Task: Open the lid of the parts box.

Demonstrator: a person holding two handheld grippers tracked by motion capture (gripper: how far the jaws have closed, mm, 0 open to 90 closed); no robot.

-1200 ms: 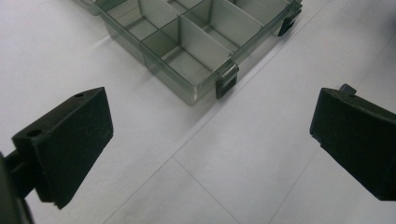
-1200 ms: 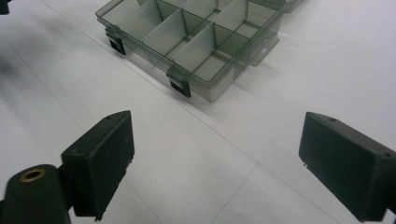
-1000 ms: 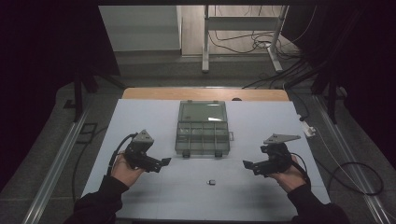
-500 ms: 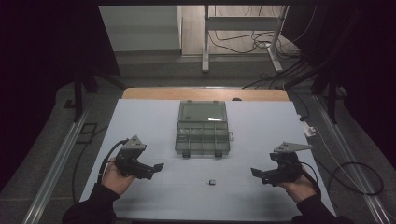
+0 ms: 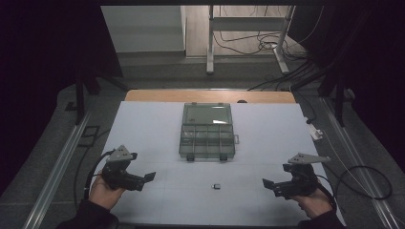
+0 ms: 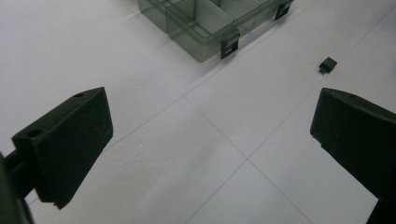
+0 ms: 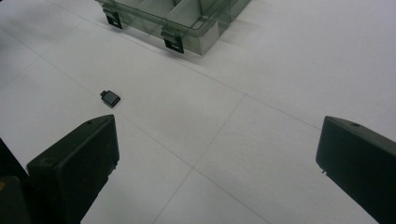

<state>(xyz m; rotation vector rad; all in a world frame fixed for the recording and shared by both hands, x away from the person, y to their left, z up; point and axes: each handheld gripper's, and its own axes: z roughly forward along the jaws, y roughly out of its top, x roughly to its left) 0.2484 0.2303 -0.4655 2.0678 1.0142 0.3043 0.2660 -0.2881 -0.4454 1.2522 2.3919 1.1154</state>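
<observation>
both jaws stand spread wide and hold nothing: my left gripper [image 5: 149, 176] low by the tabletop's near left corner, my right gripper [image 5: 267, 183] by the near right. nothing looks started yet, i judge. the small black clip [image 5: 216, 186], a flat squarish bit of hard plastic, lies bare between them near the front edge, still to be picked up. the smoky clear organizer box [image 5: 207, 131], ribbed into compartments with dark latches, sits mid-table on the matte white top [image 5: 143, 129].

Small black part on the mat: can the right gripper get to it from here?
Probably yes. The small black part lies alone on bare mat, nothing between it and the right gripper, whose jaws stand wide open.
</observation>
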